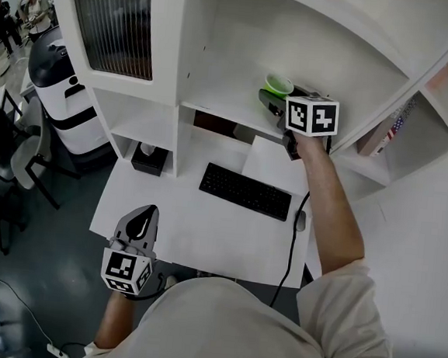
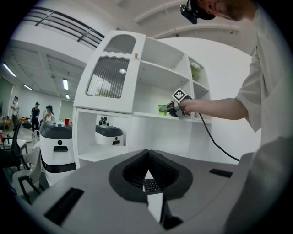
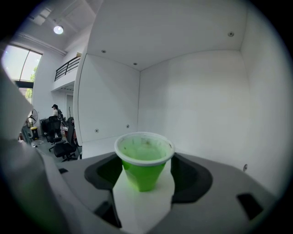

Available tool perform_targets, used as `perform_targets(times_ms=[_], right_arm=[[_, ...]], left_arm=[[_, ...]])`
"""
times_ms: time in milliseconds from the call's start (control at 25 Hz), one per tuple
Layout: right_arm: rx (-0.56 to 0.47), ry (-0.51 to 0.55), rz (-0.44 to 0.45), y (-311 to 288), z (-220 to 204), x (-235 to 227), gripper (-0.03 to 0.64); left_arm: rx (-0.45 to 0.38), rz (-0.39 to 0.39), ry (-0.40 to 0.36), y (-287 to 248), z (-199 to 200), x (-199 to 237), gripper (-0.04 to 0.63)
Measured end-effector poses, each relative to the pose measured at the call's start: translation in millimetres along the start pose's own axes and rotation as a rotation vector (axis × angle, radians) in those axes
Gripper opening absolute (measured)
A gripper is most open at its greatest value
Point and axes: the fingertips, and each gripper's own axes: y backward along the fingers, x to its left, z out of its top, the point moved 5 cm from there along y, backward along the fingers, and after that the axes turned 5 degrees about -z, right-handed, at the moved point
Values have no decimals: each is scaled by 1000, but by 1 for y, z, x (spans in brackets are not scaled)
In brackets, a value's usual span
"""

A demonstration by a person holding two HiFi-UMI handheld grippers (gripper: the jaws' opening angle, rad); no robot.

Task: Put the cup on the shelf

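Right tongs [image 3: 146, 176] apart, green cup [image 3: 144, 157] upright between them (clear gaps both sides), standing on shelf [image 3: 142, 208]. Left tongs [image 2: 149, 171] together, nothing held.

The tapered plastic cup [image 3: 144, 160] is bright green with a white rim. The tall cabinet shelf unit [image 1: 243, 43] around it is plain white. At four o'clock from the cup, my right gripper [image 1: 271, 100] wears black-and-white square markers. At six o'clock lies a flat black keyboard [image 1: 245, 190].
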Motion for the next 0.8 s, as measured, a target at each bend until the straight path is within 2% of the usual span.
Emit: perform_targets(times_ms=[320, 560, 800], right_arm=[[-44, -7, -6, 15, 7, 4, 355], [-28, 1, -31, 21, 1, 3, 385], [-68, -17, -59, 38, 1, 3, 382]], left_arm=[[1, -10, -6, 6, 1, -1, 0], [-4, -28, -13, 7, 3, -4, 0], [-2, -38, -18, 12, 3, -3, 0]])
